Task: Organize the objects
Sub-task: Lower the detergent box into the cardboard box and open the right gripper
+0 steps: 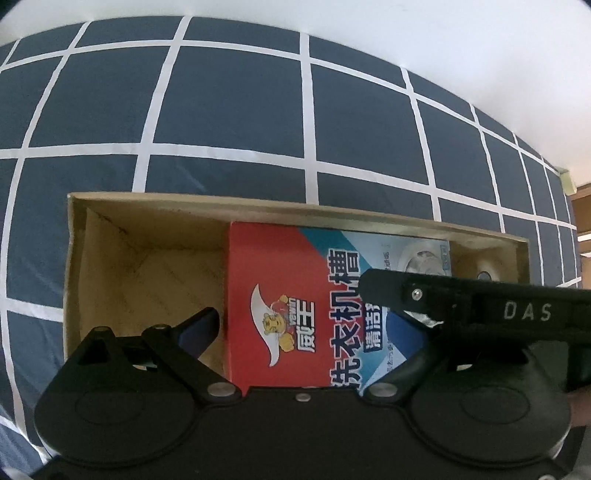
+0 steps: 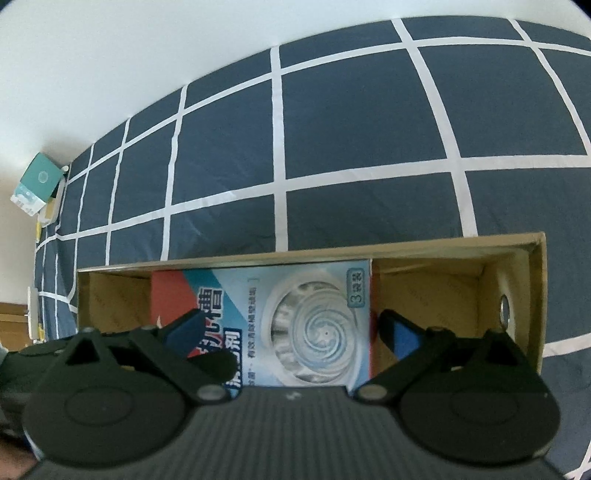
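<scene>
An open cardboard box (image 1: 258, 206) (image 2: 406, 245) lies on the bed. Inside it, face up against the far wall, is a red and blue cleaner carton (image 1: 288, 273) (image 2: 295, 295). My left gripper (image 1: 314, 321) is open: its left finger (image 1: 207, 325) is down in the cardboard box beside the carton's red end, and its right fingertip is hidden under the other gripper's black finger (image 1: 461, 302), which crosses above the carton. My right gripper (image 2: 291, 321) is open too, with its left finger (image 2: 188, 328) over the carton's face and its right finger (image 2: 395, 332) just past the carton's right edge.
The dark blue bedspread with a white grid (image 1: 221, 103) stretches beyond the box up to a white wall (image 1: 443, 29). A metal-ringed hole (image 2: 504, 310) is in the box's right end wall. A teal package (image 2: 38, 177) sits by the bed's far left corner.
</scene>
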`<control>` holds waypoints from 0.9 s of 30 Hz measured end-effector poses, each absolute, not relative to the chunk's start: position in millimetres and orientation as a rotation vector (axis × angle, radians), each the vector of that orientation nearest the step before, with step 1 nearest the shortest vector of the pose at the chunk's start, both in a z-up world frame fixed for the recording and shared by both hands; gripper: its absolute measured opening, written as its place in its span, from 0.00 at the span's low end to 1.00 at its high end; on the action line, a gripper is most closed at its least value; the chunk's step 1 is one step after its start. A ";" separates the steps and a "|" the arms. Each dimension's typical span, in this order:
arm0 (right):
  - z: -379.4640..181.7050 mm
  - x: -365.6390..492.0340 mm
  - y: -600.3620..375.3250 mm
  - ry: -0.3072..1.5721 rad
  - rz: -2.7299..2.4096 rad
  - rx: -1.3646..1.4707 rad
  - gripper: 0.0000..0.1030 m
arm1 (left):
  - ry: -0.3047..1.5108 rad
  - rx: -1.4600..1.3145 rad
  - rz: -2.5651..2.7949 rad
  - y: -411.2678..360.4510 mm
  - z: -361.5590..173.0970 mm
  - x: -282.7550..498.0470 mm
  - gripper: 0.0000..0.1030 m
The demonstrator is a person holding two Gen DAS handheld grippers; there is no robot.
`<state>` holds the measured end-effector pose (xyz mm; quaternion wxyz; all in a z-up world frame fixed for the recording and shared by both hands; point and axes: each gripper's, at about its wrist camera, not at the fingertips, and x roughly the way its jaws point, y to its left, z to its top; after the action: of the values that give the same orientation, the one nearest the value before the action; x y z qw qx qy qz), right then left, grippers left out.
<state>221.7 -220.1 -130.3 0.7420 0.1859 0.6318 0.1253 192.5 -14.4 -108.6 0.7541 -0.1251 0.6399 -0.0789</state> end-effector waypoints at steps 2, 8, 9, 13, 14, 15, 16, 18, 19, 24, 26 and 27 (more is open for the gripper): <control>-127.3 219.7 -221.5 1.378 0.279 0.407 0.98 | 1.394 -0.265 -0.163 -15.2 -105.4 188.9 0.95; -111.8 211.8 -224.4 1.346 0.291 0.400 0.98 | 1.387 -0.244 -0.120 -15.8 -91.5 174.6 0.97; -107.3 209.8 -224.1 1.338 0.296 0.396 0.98 | 1.381 -0.236 -0.109 -15.8 -87.5 171.0 0.98; -87.6 200.6 -223.9 1.308 0.318 0.374 0.98 | 1.360 -0.221 -0.080 -16.0 -71.8 158.3 1.00; -81.8 197.5 -224.5 1.298 0.324 0.370 1.00 | 1.355 -0.215 -0.077 -16.7 -68.0 154.9 1.00; -76.9 194.9 -225.5 1.287 0.322 0.364 1.00 | 1.348 -0.208 -0.072 -17.5 -64.0 151.1 1.00; -72.0 191.8 -226.5 1.278 0.319 0.356 1.00 | 1.340 -0.199 -0.067 -18.7 -59.0 146.2 1.00; -61.7 184.8 -229.9 1.259 0.314 0.345 1.00 | 1.326 -0.188 -0.065 -21.3 -51.1 138.3 1.00; -56.8 180.8 -232.2 1.250 0.314 0.344 1.00 | 1.319 -0.184 -0.062 -22.8 -46.5 133.0 1.00; -35.1 153.7 -245.1 1.213 0.307 0.313 1.00 | 1.292 -0.154 -0.051 -34.9 -28.8 107.1 1.00; -28.6 141.7 -251.4 1.199 0.304 0.292 1.00 | 1.284 -0.139 -0.045 -41.5 -23.6 97.0 1.00; -25.4 136.5 -254.0 1.194 0.301 0.282 1.00 | 1.280 -0.131 -0.043 -44.8 -21.1 92.2 1.00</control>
<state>136.5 -254.0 -25.4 0.8070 0.1320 0.5582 0.1409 92.2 -44.8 -21.1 0.8000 -0.0612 0.5966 -0.0198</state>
